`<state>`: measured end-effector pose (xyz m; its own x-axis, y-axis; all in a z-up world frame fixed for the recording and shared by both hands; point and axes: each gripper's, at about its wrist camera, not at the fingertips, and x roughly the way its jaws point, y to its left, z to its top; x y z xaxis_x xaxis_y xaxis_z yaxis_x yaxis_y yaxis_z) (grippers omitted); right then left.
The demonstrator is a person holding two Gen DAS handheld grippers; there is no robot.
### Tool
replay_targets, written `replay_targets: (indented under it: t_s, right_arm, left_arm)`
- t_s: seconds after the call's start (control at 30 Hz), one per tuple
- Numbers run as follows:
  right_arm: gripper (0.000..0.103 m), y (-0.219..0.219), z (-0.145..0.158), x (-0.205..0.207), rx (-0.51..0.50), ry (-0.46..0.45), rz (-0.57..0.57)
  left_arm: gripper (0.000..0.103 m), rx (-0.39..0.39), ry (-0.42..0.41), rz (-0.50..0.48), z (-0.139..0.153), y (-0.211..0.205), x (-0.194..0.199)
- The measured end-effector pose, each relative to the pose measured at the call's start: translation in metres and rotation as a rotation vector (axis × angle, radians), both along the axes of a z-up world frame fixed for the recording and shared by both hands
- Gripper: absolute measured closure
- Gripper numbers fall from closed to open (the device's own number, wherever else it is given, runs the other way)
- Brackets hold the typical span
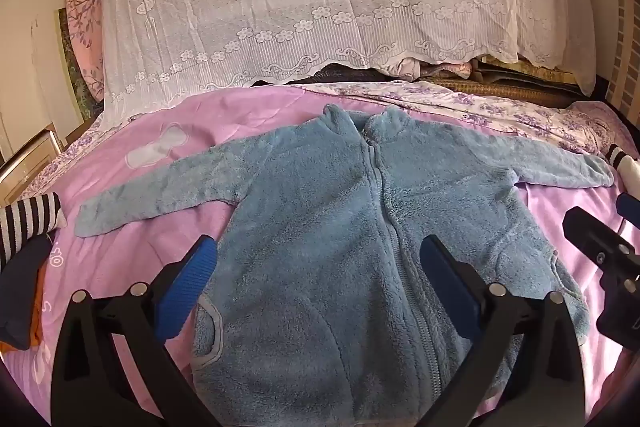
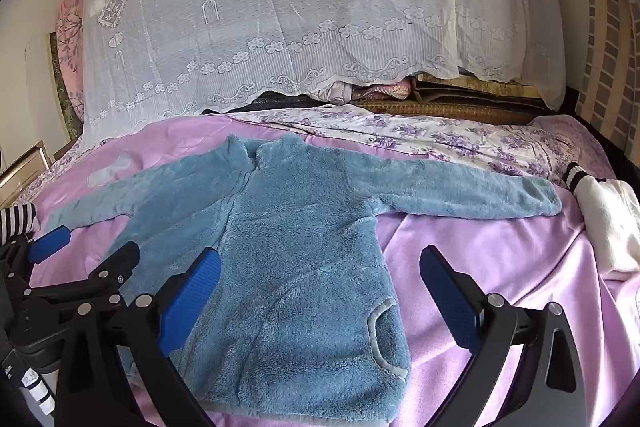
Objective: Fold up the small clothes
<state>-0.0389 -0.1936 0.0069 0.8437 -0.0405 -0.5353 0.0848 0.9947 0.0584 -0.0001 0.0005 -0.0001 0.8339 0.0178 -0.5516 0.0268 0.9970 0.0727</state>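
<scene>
Blue fleece jacket point(image 1: 360, 219) flat mid-frame on pink bedspread point(image 2: 500, 259), zipped, sleeves spread. No fold made yet. Left gripper point(image 1: 320, 279) and right gripper point(image 2: 320, 283) both agape, empty, hovering low in frame.

A fluffy blue zip-up jacket point(image 1: 320, 227) lies flat, front up, on the pink bedspread point(image 2: 500, 267), zipper closed, both sleeves spread out sideways, collar pointing away.

Home bedroom, pink quilt point(image 1: 168, 131), floral sheet point(image 2: 440, 139), lace cover point(image 1: 320, 7) over bedding
</scene>
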Motion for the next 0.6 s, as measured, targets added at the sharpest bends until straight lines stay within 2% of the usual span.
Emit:
replay_targets:
  t_s: [0.27, 0.6]
  right_arm:
    - [0.003, 0.0002, -0.0012, -0.0006, 0.001, -0.003, 0.000]
    - [0.003, 0.0000, -0.0030, -0.0002, 0.001, -0.003, 0.000]
  left_arm:
    - [0.004, 0.041, -0.001, 0.013, -0.0053, -0.0018, -0.0019]
    - [0.004, 0.022, 0.015, 0.015, -0.0017, 0.0005, 0.0023]
